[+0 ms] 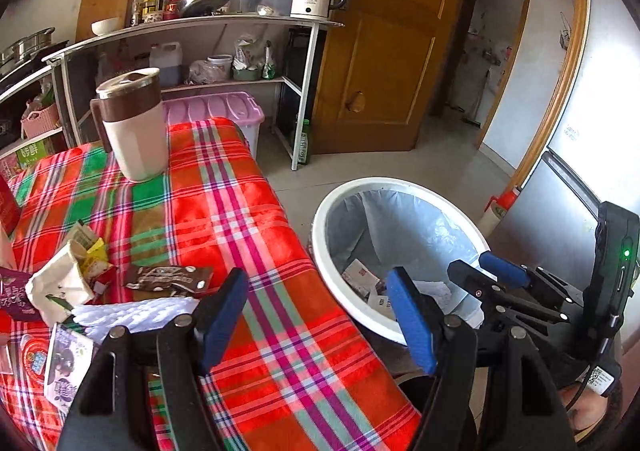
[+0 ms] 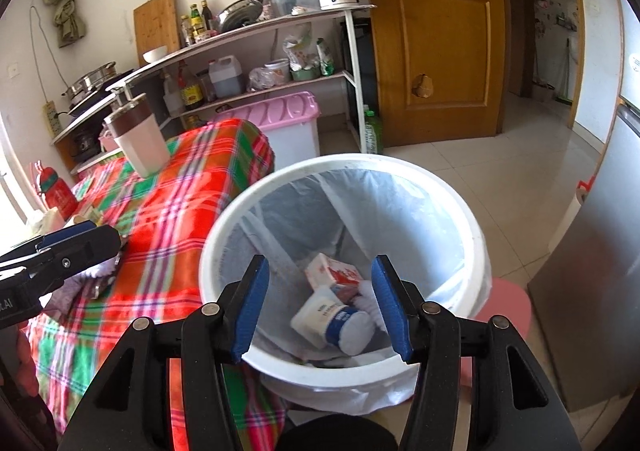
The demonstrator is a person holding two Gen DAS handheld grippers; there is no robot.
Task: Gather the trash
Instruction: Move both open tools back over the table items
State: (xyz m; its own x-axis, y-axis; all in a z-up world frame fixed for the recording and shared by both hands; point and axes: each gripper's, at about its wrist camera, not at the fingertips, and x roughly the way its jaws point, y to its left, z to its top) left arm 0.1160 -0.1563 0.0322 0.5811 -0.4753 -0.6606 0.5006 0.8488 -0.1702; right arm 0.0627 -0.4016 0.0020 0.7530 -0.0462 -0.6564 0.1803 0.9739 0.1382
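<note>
Tongs, two (image 1: 324,319) (image 2: 320,303), gape empty; one bin (image 2: 478,227) (lined) holds two cartons (image 2: 334,273); one jug (image 1: 134,123).

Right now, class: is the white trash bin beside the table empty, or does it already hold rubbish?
Holding rubbish. The white trash bin is lined, and a red-and-white carton and a white tub lie at its bottom.

The left edge cuts off the purple packet (image 1: 14,297) and red box (image 1: 9,203).
</note>
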